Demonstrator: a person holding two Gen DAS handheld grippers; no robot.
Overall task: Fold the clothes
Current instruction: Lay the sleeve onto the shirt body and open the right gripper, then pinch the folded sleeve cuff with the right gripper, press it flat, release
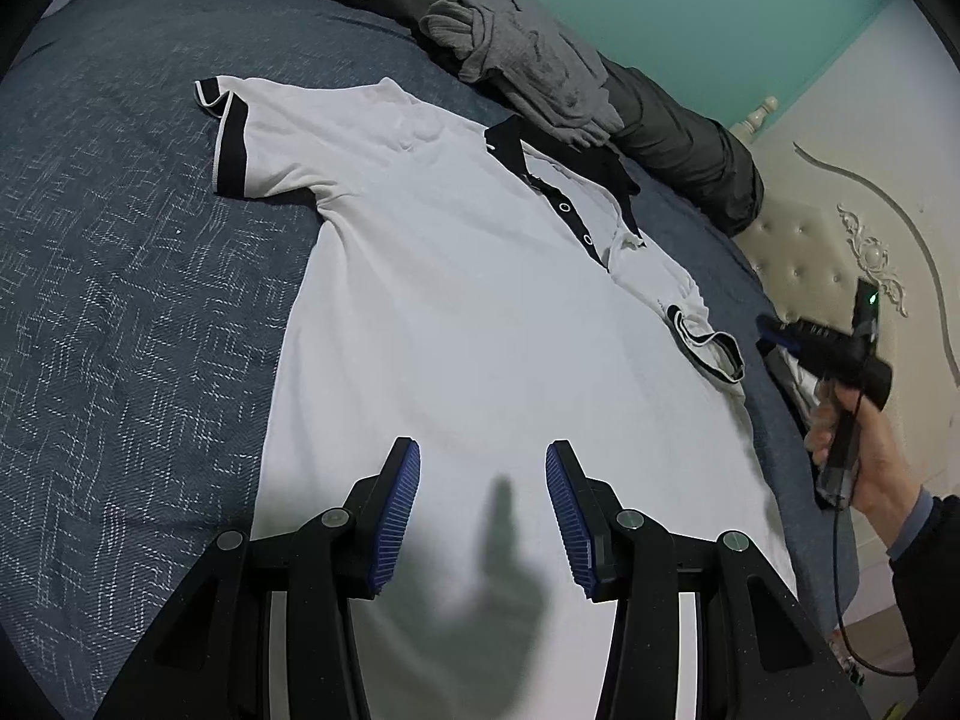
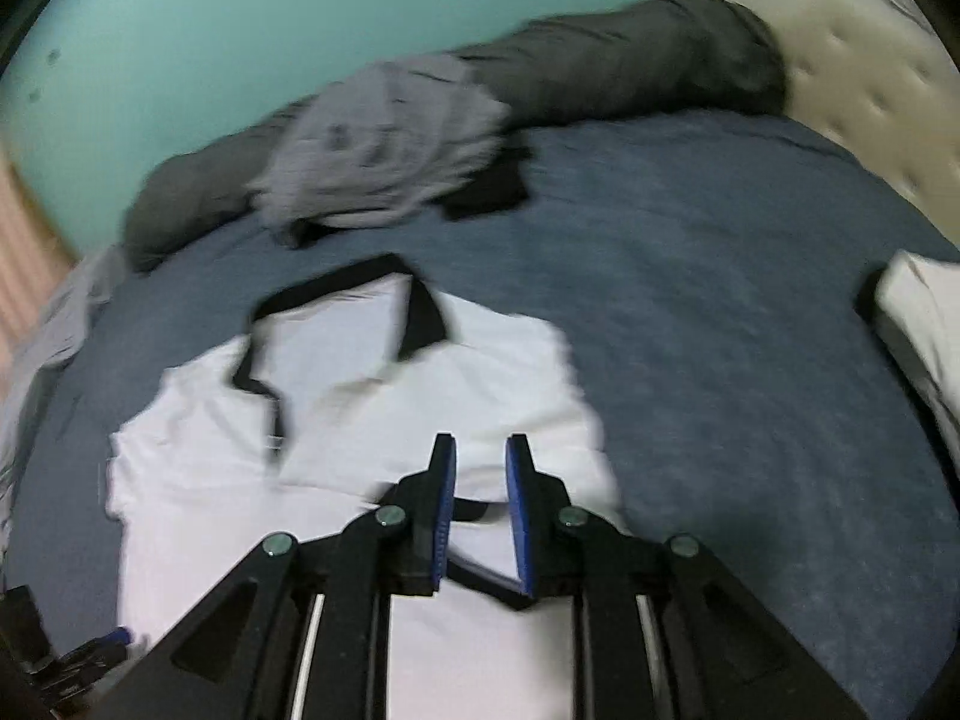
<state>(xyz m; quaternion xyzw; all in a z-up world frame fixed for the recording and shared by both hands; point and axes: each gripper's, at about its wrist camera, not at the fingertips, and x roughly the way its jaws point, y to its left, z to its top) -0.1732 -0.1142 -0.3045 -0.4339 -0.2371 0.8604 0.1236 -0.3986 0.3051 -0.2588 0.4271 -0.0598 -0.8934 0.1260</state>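
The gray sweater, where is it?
In the left wrist view the gray sweater lies crumpled at the far edge of the bed, on the dark rolled blanket, beyond the white shirt's collar.

Left gripper (image 1: 483, 456) spread wide — right gripper (image 2: 480, 450) seemingly narrower, blurred.

You have a white polo shirt (image 1: 456, 324) lying front-up and spread flat on the blue bedspread, its body smooth with only faint creases. Its collar (image 1: 510, 144) is black, and a black placket with pale-ringed snaps runs down from it, open at the neck. Your shirt's one short sleeve (image 1: 231, 132) lies stretched out flat, ending in a black cuff with thin white edging. The opposite sleeve (image 1: 708, 348) is bunched and curled, its black cuff standing partly open.
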